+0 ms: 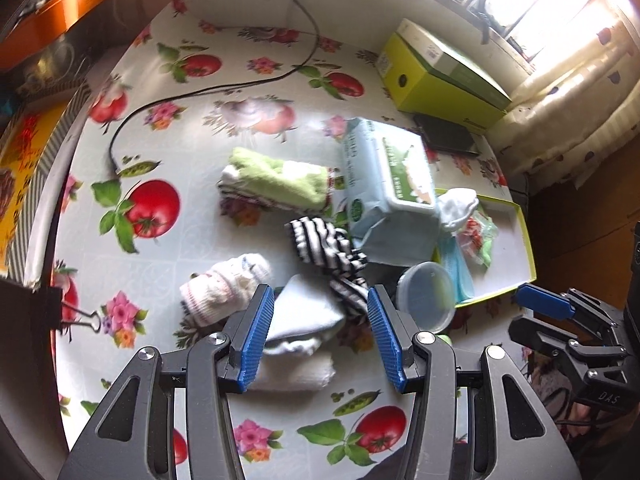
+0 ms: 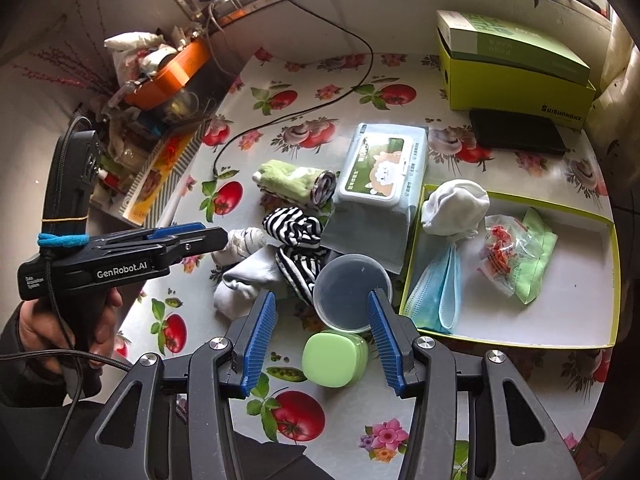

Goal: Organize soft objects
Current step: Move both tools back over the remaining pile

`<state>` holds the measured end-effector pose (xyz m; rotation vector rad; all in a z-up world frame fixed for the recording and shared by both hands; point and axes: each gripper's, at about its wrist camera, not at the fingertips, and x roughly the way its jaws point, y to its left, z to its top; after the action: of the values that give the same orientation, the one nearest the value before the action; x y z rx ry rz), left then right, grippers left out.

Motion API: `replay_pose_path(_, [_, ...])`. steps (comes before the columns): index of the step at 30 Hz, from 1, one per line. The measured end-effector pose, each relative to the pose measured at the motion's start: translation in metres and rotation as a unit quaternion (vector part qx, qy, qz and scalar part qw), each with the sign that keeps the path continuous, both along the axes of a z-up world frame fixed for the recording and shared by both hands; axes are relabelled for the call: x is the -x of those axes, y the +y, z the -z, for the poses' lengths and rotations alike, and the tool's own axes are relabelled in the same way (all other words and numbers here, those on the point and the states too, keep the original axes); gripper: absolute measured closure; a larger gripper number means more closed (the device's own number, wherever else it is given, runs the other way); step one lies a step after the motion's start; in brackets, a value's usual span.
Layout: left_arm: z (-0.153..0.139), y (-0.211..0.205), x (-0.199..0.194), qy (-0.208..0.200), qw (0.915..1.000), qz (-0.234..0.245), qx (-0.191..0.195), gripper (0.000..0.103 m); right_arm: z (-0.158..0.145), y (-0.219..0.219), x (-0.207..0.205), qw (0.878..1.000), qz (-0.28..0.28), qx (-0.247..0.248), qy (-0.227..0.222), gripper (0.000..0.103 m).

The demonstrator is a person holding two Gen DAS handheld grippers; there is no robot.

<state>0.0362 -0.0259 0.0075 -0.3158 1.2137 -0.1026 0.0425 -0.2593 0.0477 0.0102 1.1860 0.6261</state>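
A pile of soft things lies mid-table: a grey-white sock (image 1: 302, 316) (image 2: 250, 276), a black-and-white striped sock (image 1: 326, 248) (image 2: 294, 246), a pale knitted sock (image 1: 224, 286) and a rolled green towel (image 1: 276, 180) (image 2: 294, 182). My left gripper (image 1: 320, 334) (image 2: 188, 240) is open, its fingers astride the grey-white sock. My right gripper (image 2: 322, 330) (image 1: 544, 312) is open and empty above a clear round lid (image 2: 352, 288) and a green case (image 2: 336, 358). A yellow-rimmed tray (image 2: 560, 336) (image 1: 516, 248) holds a white sock (image 2: 456, 204), a blue mask (image 2: 438, 288) and packets.
A wipes pack (image 2: 378, 182) (image 1: 390, 192) lies beside the tray. A yellow-green box (image 2: 516, 80) and a black flat case (image 2: 516, 132) stand at the back right. A black cable (image 1: 200, 96) crosses the tablecloth. Cluttered shelves with an orange box (image 2: 172, 76) flank the left edge.
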Motion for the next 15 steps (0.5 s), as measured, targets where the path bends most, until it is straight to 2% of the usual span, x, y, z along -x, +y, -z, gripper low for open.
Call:
replay_pose_path(8, [0.019, 0.031, 0.014, 0.022, 0.9989, -0.041, -0.002, 0.053, 0.006, 0.017, 0.001, 1.0, -0.027, 0.009, 0.006, 0.055])
replay_pose_path(15, [0.032, 0.041, 0.012, 0.033, 0.9982, -0.05, -0.002, 0.053, 0.012, 0.043, -0.005, 0.998, -0.053, 0.023, 0.005, 0.055])
